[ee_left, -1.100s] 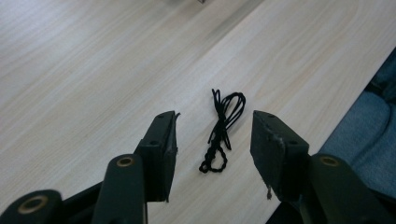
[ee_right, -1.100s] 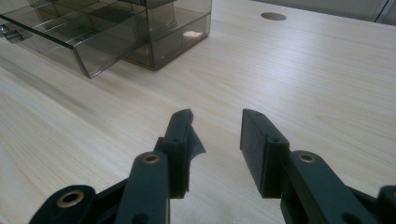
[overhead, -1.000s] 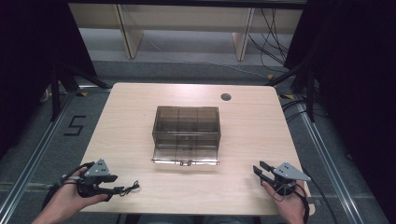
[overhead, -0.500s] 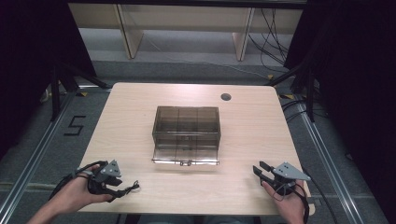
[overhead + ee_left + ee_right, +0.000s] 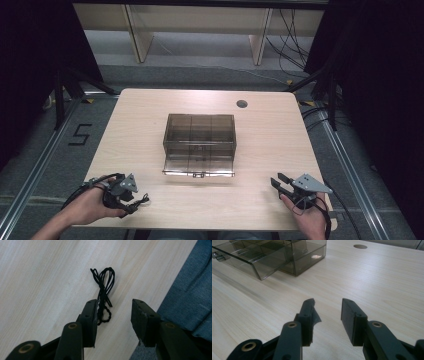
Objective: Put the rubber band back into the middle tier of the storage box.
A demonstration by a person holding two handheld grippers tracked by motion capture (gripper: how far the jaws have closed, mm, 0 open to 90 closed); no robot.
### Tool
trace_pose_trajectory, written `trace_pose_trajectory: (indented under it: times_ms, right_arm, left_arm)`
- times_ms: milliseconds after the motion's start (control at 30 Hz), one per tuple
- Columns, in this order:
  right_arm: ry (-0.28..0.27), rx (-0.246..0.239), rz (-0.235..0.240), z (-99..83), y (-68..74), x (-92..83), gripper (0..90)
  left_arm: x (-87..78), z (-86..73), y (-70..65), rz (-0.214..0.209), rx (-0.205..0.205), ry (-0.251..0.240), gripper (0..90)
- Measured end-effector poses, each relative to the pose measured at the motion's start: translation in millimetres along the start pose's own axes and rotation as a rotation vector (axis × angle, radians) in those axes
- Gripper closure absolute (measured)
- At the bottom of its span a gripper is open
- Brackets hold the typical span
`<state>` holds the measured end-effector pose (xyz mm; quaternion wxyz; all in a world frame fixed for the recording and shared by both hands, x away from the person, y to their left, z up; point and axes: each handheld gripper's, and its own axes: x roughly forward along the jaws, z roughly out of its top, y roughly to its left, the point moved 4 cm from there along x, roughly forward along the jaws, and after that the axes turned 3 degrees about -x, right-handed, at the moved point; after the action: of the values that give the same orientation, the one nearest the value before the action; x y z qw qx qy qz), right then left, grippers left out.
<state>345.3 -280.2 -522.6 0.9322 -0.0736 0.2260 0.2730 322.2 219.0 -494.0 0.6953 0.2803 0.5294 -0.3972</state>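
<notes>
A small bundle of black cord [image 5: 103, 290] lies on the pale wooden table [image 5: 280, 140] near its front left edge. My left gripper [image 5: 113, 303] hangs just over it; its jaws have just been closing, and the cord's lower end lies between them against the left finger [image 5: 91, 312], unpressed. In the high view the left gripper [image 5: 131, 200] points right at the cord [image 5: 144, 200]. My right gripper [image 5: 277, 181] rests open at the front right with nothing between its fingers, and its jaws [image 5: 328, 301] face the table's middle.
A smoky transparent box [image 5: 200, 135] with several compartments stands mid-table, its lid [image 5: 198, 173] folded down flat at the front. A round cable hole [image 5: 242, 104] sits at the back right. Blue-grey cloth [image 5: 185, 290] lies past the table edge beside the cord.
The left hand has slid right along the front edge up to the cord, and its jaws stand narrower. The right hand has stayed put.
</notes>
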Motion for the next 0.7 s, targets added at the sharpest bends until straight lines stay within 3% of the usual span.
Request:
trace_pose_trajectory:
  times_ms: [133, 167, 200, 267, 300, 333, 367, 633, 667, 700]
  right_arm:
    - [0.007, -0.002, 0.002, -0.5, 0.1, 0.4, 63.5]
    - [-0.005, -0.025, 0.004, 0.2, -1.8, 1.6, 63.5]
    - [0.009, 0.012, 0.000, -0.3, 1.5, 0.5, 63.5]
    - [0.008, 0.012, 0.001, -0.1, 1.9, 0.9, 63.5]
    - [-0.005, -0.031, 0.002, 0.8, -0.7, 1.8, 63.4]
    - [-0.005, -0.031, 0.002, 0.8, -0.7, 1.8, 63.4]
    - [0.005, -0.002, 0.002, 0.3, 1.3, 1.0, 63.4]
    - [-0.005, -0.017, 0.005, 0.4, -2.5, 1.1, 63.2]
    - [0.007, 0.015, 0.002, -0.1, 0.5, -0.2, 63.3]
    - [-0.001, -0.001, 0.002, 0.1, -0.4, 0.4, 63.2]
  left_arm:
    - [1.7, -0.1, 1.0, -0.003, 0.014, 0.021, 56.0]
    - [2.6, 0.0, 1.7, -0.003, 0.020, 0.026, 56.0]
    - [2.6, 0.0, 1.7, -0.003, 0.020, 0.026, 56.0]
    - [3.4, 0.4, 2.6, 0.000, 0.034, 0.043, 56.1]
    - [3.9, 1.0, 1.8, -0.003, 0.039, 0.048, 56.2]
    - [3.9, 1.0, 1.8, -0.003, 0.039, 0.048, 56.4]
    - [3.8, 1.3, 1.8, -0.005, 0.048, 0.055, 56.4]
    - [11.4, 6.8, 6.6, 0.002, 0.104, 0.116, 58.4]
    - [13.9, 8.9, 7.7, 0.009, 0.112, 0.124, 58.6]
    - [15.3, 10.0, 8.2, 0.012, 0.111, 0.125, 58.6]
